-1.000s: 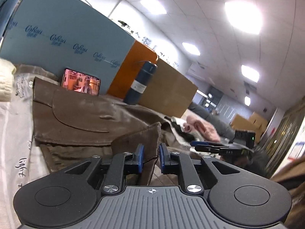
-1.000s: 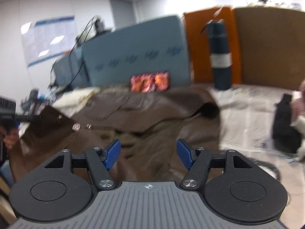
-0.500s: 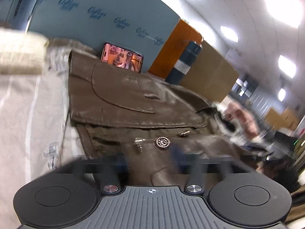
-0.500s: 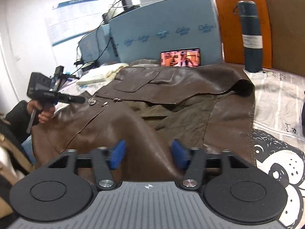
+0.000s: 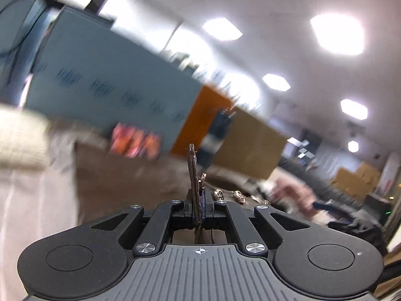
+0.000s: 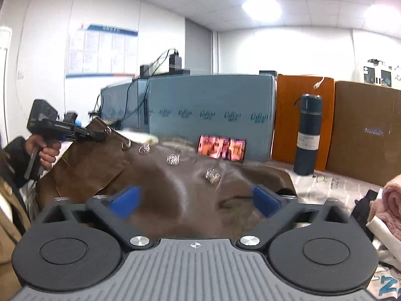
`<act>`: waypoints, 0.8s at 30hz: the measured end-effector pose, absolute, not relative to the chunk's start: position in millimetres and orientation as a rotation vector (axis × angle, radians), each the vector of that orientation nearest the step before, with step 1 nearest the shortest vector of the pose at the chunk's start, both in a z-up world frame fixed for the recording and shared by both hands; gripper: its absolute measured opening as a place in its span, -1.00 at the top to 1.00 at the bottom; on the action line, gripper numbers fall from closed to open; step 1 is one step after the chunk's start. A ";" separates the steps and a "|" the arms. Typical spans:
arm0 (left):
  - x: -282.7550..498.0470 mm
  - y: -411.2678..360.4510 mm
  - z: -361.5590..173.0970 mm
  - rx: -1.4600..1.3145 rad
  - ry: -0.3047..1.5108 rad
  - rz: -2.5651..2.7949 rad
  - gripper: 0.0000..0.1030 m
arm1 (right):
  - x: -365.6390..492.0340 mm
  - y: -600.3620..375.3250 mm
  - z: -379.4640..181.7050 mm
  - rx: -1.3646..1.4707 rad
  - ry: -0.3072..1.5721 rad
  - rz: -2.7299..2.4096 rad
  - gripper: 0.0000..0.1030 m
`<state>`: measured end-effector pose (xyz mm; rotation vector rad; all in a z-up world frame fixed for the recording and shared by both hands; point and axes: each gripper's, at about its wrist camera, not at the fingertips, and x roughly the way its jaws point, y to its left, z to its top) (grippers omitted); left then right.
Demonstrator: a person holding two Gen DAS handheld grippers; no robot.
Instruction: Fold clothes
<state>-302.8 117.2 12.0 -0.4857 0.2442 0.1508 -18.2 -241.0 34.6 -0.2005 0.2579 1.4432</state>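
Note:
A brown leather jacket (image 6: 105,168) with metal buttons (image 6: 173,159) lies across the table. My left gripper (image 5: 199,207) is shut on the jacket's edge (image 5: 193,173), which stands up thin between the pads. In the right wrist view the left gripper (image 6: 96,135) holds that edge lifted at the far left. My right gripper (image 6: 195,198) is open wide, its blue pads (image 6: 125,200) on either side of a raised hump of the jacket, not touching it.
A phone (image 6: 221,151) with a lit screen leans against a blue foam board (image 6: 208,118). A dark flask (image 6: 307,135) stands before orange and brown boards. Pink and dark clothes (image 6: 386,200) lie at the right. A cream garment (image 5: 20,135) lies at the left.
My left gripper has closed on the jacket's edge and lifted it. My right gripper has opened wider and dropped low over the jacket.

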 end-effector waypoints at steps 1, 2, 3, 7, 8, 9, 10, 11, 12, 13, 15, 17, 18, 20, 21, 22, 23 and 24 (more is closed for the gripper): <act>-301.3 118.3 5.5 -0.499 0.285 0.165 0.93 | -16.8 -238.4 32.4 -0.218 0.277 1.433 -0.86; -299.1 119.0 -0.7 -0.505 0.318 0.183 0.93 | -15.4 -235.9 30.2 -0.235 0.296 1.422 -0.86; -296.1 119.3 -6.1 -0.506 0.347 0.199 0.93 | -12.7 -232.3 27.6 -0.243 0.316 1.409 -0.86; -291.7 129.6 -19.3 -0.508 0.405 0.244 0.93 | 3.8 -211.9 15.6 -0.182 0.406 1.392 -0.86; -291.4 130.3 -20.1 -0.509 0.404 0.244 0.93 | 7.0 -206.7 12.9 -0.169 0.423 1.390 -0.86; -290.9 130.3 -20.4 -0.510 0.402 0.247 0.93 | 9.3 -201.7 10.0 -0.161 0.435 1.385 -0.86; -291.3 129.7 -20.1 -0.510 0.403 0.251 0.93 | 11.0 -196.9 6.8 -0.152 0.444 1.377 -0.86; -291.4 129.7 -20.0 -0.509 0.407 0.254 0.93 | 12.1 -192.9 4.1 -0.143 0.453 1.371 -0.86; -291.1 130.1 -20.3 -0.507 0.412 0.258 0.92 | 12.8 -189.9 1.7 -0.134 0.459 1.365 -0.86; -290.5 130.7 -20.6 -0.506 0.415 0.262 0.92 | 13.2 -187.1 -0.3 -0.122 0.463 1.364 -0.86; -289.0 131.9 -21.4 -0.508 0.418 0.267 0.92 | 13.9 -181.9 -3.0 -0.104 0.465 1.364 -0.87; -287.0 133.7 -21.8 -0.511 0.420 0.270 0.92 | 12.5 -176.7 -3.4 -0.104 0.460 1.365 -0.87; -286.1 134.0 -21.9 -0.512 0.425 0.274 0.92 | 11.1 -174.7 -3.0 -0.107 0.453 1.368 -0.87; -284.5 134.7 -22.1 -0.512 0.438 0.284 0.91 | 7.8 -171.7 -1.5 -0.108 0.441 1.373 -0.87; -283.5 135.2 -22.3 -0.513 0.444 0.287 0.91 | 6.4 -170.2 -0.3 -0.103 0.436 1.374 -0.87; -282.5 135.4 -22.4 -0.511 0.451 0.289 0.91 | 5.8 -168.4 1.2 -0.093 0.435 1.374 -0.87; -281.4 135.5 -22.4 -0.508 0.458 0.291 0.90 | 5.8 -166.6 2.8 -0.081 0.436 1.373 -0.87; -280.1 135.2 -22.2 -0.502 0.465 0.297 0.87 | 5.8 -164.6 4.3 -0.072 0.439 1.371 -0.87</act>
